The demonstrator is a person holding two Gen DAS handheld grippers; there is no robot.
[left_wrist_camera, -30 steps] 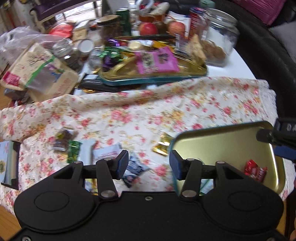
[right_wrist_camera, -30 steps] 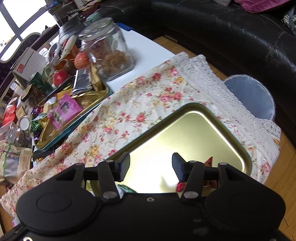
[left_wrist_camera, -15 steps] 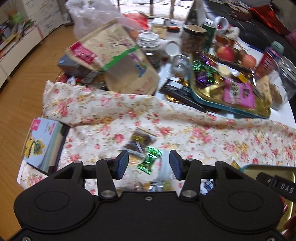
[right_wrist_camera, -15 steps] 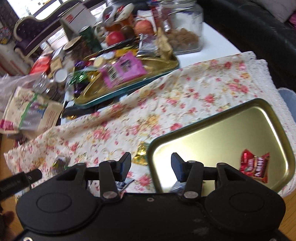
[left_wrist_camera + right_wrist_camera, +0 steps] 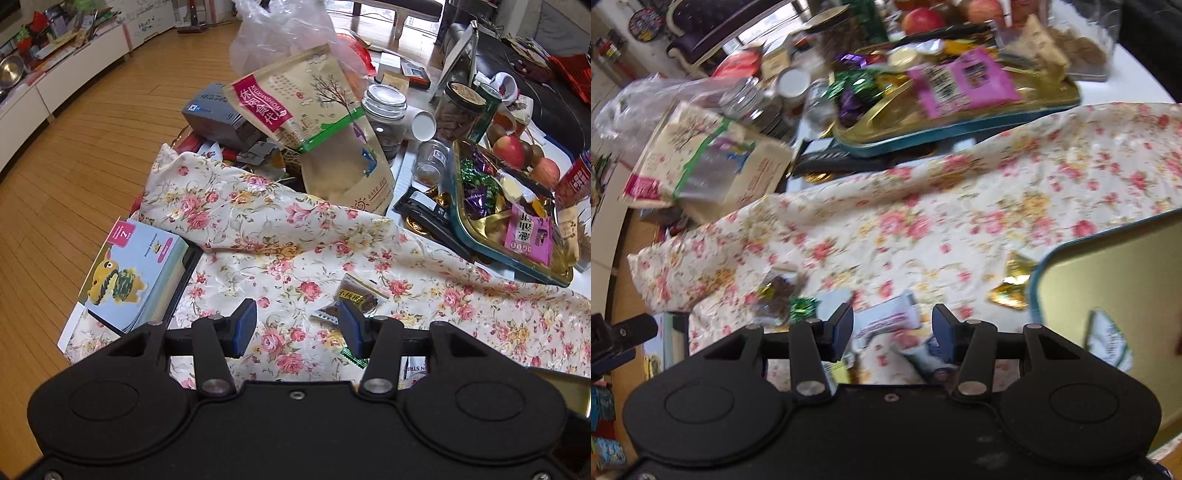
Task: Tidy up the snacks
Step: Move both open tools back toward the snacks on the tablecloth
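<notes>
Far tray (image 5: 480, 240): pink packet (image 5: 528, 236), purple candies (image 5: 476, 199). Near gold tray (image 5: 1108, 266): white packet (image 5: 1108, 343).

Both grippers swinging left off the tray

The left gripper (image 5: 297, 328) is now hovering over bare floral cloth (image 5: 280, 236) beside the brown snack packet (image 5: 356, 293); the right gripper (image 5: 892, 328) is now hovering over loose wrappers, its jaws slightly narrower than before.

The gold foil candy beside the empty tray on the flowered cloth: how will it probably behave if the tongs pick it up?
The gold foil candy looks small and crumpled, so it is probably light and should lift easily. Its shiny wrapper may slip between the pads or crush a little. It lies flat on the soft floral cloth against the gold tray, so a push might snag the cloth rather than slide.
</notes>
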